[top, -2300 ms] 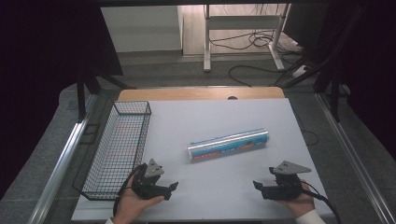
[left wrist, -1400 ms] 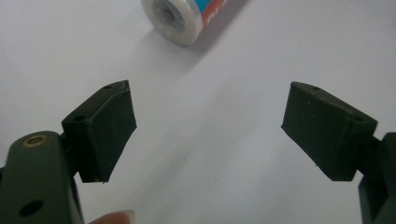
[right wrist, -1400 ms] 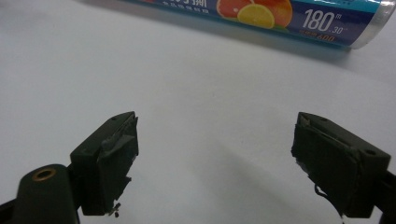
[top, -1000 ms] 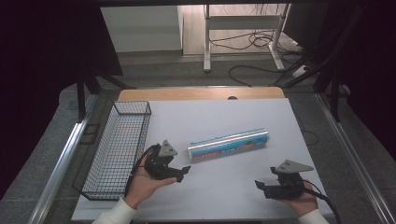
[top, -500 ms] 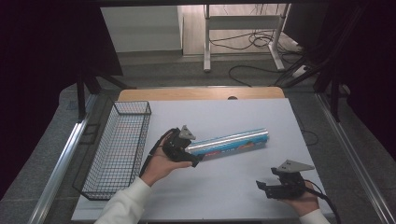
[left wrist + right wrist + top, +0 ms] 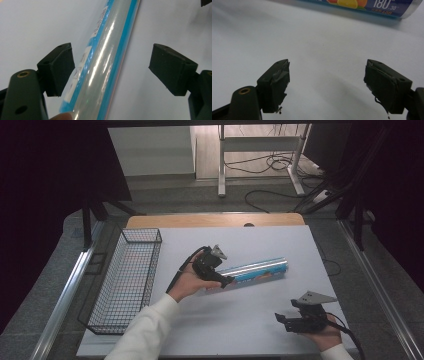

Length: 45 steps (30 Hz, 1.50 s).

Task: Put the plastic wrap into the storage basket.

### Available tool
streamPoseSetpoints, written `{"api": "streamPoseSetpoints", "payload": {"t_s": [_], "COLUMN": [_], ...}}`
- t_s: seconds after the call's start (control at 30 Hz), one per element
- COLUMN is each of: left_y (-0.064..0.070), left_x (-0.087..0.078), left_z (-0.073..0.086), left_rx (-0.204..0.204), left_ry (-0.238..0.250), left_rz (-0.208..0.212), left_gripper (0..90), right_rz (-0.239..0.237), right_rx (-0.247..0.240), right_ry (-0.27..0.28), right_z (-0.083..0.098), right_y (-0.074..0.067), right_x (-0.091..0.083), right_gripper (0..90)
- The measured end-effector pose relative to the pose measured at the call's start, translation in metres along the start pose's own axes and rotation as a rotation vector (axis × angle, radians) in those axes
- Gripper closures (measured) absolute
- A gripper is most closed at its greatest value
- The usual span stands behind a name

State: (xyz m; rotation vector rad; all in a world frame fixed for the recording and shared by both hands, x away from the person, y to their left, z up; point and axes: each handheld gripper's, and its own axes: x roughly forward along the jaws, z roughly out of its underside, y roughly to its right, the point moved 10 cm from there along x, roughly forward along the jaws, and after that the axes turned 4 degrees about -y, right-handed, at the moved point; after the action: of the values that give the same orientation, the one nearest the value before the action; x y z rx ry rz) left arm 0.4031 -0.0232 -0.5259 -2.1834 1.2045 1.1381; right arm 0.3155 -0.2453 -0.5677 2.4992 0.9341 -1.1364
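Observation:
A long shiny roll with blue edges (image 6: pixel 255 269) lies across the middle of the white table (image 6: pixel 240 320). My left gripper (image 6: pixel 225 281) is at the roll's left end, open, its jaws on either side of it. In the left gripper view the roll (image 6: pixel 105 57) runs up between the wide-apart jaws, closer to the left one, and my left gripper (image 6: pixel 111 70) is not closed on it. My right gripper (image 6: pixel 281 321) rests near the table's front right, open with nothing between the jaws. The right gripper view has my right gripper (image 6: pixel 325 82) over bare table, the roll (image 6: pixel 372 6) far ahead.
A black wire basket (image 6: pixel 127 280) stands along the table's left side. Beyond the table's wooden far edge (image 6: pixel 215 220) are a floor with cables and a desk frame. A fingertip (image 6: pixel 63 116) peeks in at the bottom of the left gripper view.
The left hand carried its gripper from the table's front left up and right to the roll's left end, now straddling it. The right gripper stayed in place.

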Motion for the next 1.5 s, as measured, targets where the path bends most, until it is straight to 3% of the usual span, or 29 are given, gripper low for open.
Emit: {"api": "streamPoseSetpoints", "payload": {"t_s": [0.33,0.7,0.93,1.23,1.5], "left_y": [0.000,-0.001,-0.003,-0.002,0.000], "left_x": [0.025,0.047,0.061,0.082,0.090], "left_z": [-0.021,-0.033,-0.032,-0.023,-0.020], "left_rx": [0.045,0.057,0.044,0.064,0.070], "left_ry": [-0.034,-0.072,-0.104,-0.222,-0.276], "left_rz": [0.033,0.034,0.058,0.091,0.083], "left_gripper": [20.7,21.3,22.7,25.0,24.6], "right_rz": [-0.012,-0.015,-0.015,-0.014,-0.014], "right_rx": [0.000,0.005,0.002,0.006,0.005], "right_ry": [-0.010,-0.014,-0.021,-0.020,-0.027], "right_z": [0.002,0.003,0.004,0.004,0.006], "right_y": [-0.001,0.000,0.001,0.002,0.003], "right_x": [0.001,0.002,0.003,0.004,0.005], "right_gripper": [21.0,21.0,21.0,21.0,21.0]}}
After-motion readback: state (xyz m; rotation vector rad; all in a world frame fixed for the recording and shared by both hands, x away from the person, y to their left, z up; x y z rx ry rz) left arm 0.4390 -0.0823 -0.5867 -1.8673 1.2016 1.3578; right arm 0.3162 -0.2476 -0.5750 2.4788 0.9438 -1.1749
